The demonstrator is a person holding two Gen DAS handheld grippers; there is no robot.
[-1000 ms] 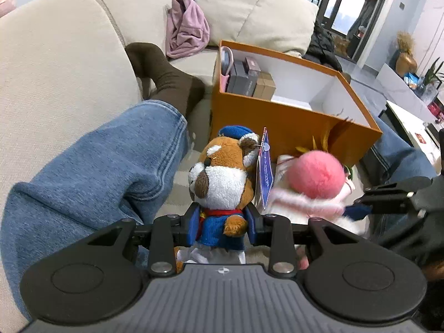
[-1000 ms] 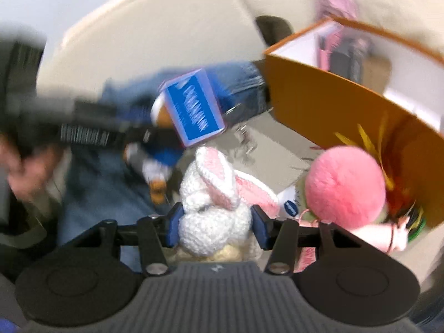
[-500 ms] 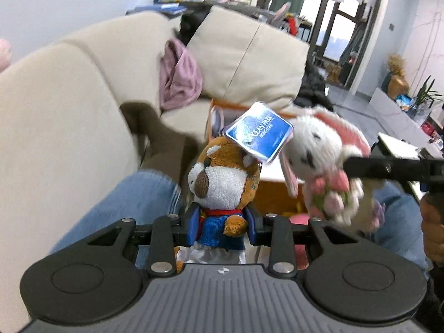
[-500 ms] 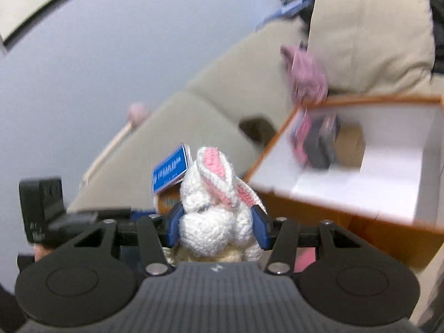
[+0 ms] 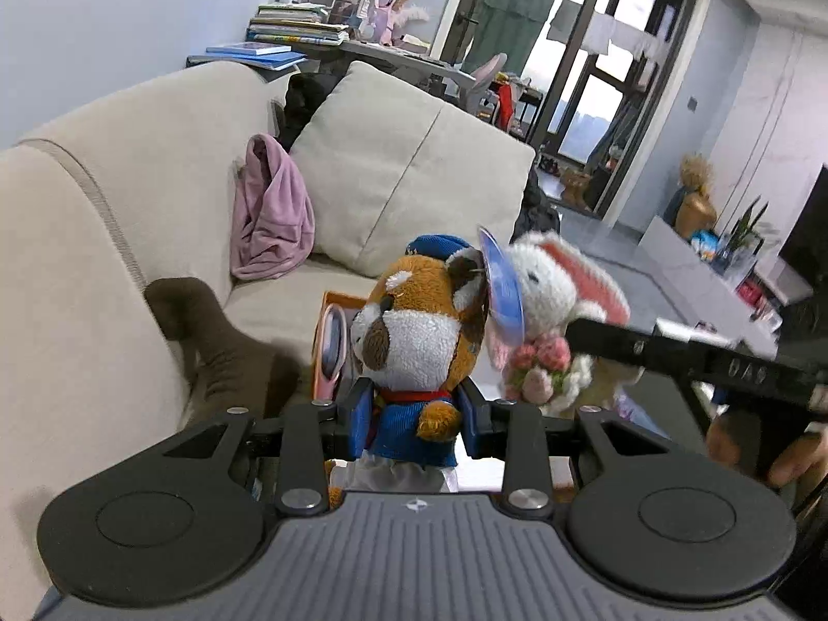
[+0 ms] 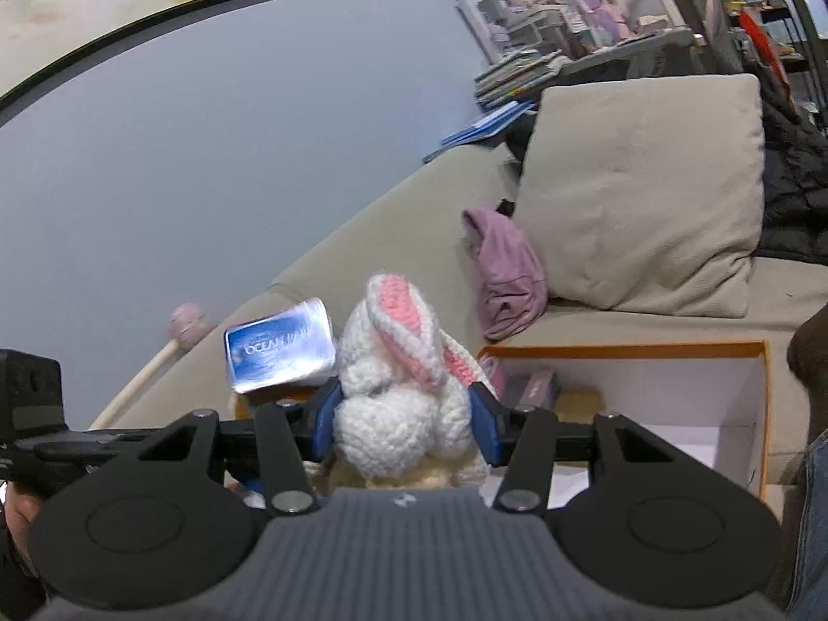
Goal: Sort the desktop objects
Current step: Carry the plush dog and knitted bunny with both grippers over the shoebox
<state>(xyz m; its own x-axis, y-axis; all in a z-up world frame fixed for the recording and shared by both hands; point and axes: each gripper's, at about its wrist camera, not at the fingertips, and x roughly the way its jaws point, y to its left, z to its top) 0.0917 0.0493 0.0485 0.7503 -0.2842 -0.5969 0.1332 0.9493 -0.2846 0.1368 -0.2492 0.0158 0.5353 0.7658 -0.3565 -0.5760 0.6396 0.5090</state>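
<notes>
My left gripper is shut on a brown and white plush animal in a blue cap and jacket, with a blue paper tag by its ear. My right gripper is shut on a white crocheted rabbit with pink ears; the rabbit also shows in the left wrist view, just right of the plush animal. Both toys are held up in the air above the orange box, which is white inside and holds small dark packages at its far left.
A beige sofa with a big cushion and a pink cloth lies behind. A foot in a brown sock rests on the seat next to the box. A wooden mallet leans on the sofa back.
Both grippers have lifted their toys from the seat beside the box up into the air, and both views have tilted upward toward the room.
</notes>
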